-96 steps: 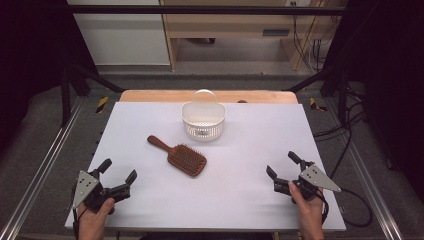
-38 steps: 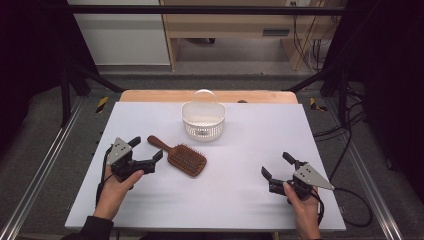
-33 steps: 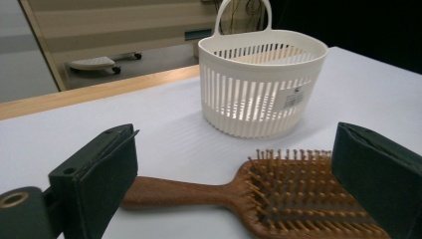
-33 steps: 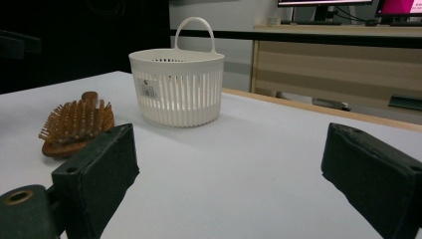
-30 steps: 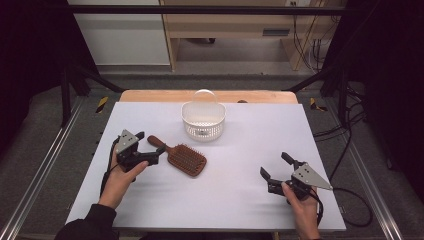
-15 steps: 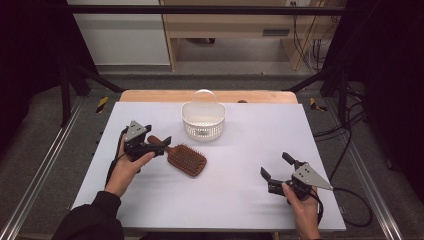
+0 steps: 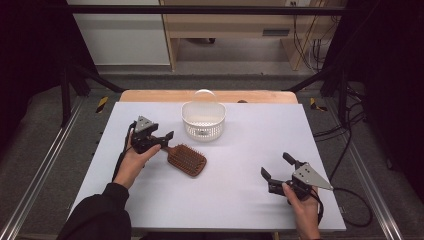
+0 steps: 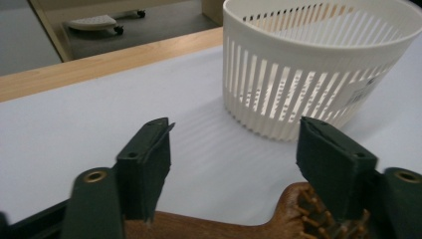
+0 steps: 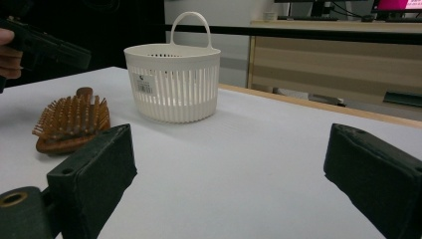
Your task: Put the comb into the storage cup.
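A brown wooden hairbrush (image 7: 186, 160) lies bristles up on the white table top (image 7: 240, 200), its handle pointing to the far left. My left gripper (image 7: 165, 141) hovers right over that handle. In the left gripper view the handle (image 8: 199, 226) runs low between the two pads of the left gripper (image 8: 239, 129), with a gap on both sides. The jaws have just been closing around it and do not press on it. My right gripper (image 7: 275, 165) rests open near the front right, nothing between its jaws (image 9: 231, 149).
A white slatted basket (image 7: 202, 131) with a hoop handle stands just beyond the brush, close to the left gripper's tips (image 8: 298, 74). A wooden strip (image 7: 150, 96) borders the far table edge. Metal rails run along both sides.
My left hand has travelled from the front left up and right to the brush handle, and its jaws have narrowed. The right gripper, brush and basket have stayed put.
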A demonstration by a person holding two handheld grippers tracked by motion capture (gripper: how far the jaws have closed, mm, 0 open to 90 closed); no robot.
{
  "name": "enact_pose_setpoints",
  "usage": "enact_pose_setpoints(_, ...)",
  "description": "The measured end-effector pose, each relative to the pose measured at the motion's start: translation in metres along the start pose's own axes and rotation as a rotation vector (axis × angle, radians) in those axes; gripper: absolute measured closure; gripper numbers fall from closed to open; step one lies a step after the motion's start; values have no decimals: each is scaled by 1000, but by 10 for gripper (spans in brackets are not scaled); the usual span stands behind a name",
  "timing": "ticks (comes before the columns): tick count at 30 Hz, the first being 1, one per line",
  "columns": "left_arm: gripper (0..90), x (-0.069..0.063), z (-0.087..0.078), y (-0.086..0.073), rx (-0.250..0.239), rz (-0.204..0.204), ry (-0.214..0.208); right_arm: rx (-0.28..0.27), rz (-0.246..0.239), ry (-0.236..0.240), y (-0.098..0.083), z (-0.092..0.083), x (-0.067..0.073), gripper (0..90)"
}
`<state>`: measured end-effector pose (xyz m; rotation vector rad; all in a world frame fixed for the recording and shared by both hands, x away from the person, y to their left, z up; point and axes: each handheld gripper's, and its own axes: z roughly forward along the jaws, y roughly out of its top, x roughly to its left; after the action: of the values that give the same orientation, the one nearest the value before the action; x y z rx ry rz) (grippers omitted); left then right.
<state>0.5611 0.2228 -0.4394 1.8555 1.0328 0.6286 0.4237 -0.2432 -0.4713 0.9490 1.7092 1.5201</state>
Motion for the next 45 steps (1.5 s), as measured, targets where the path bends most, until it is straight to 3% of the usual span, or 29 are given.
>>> enact_pose_setpoints(4,429,1,4,-2,26,3,14,1,-1,-2,0,0,0,60)
enact_pose_setpoints(7,535,3,6,-3,36,6,1,4,-2,-1,0,0,0,60)
enact_pose_setpoints(10,601,5,9,-5,44,7,-35,6,-5,-1,0,0,0,60)
enact_pose_setpoints(13,664,7,12,-6,64,5,-45,6,-5,-1,0,0,0,60)
enact_pose_setpoints(20,830,9,19,-9,111,30,-30,9,-3,0,-1,0,0,57)
enact_pose_setpoints(24,877,10,21,-11,135,51,-7,9,-4,0,-1,0,0,57)
enact_pose_setpoints(32,898,14,25,-15,149,19,-29,15,-5,1,-1,0,0,57)
enact_pose_setpoints(45,899,17,27,-22,221,36,-33,20,-9,-1,-1,1,0,56)
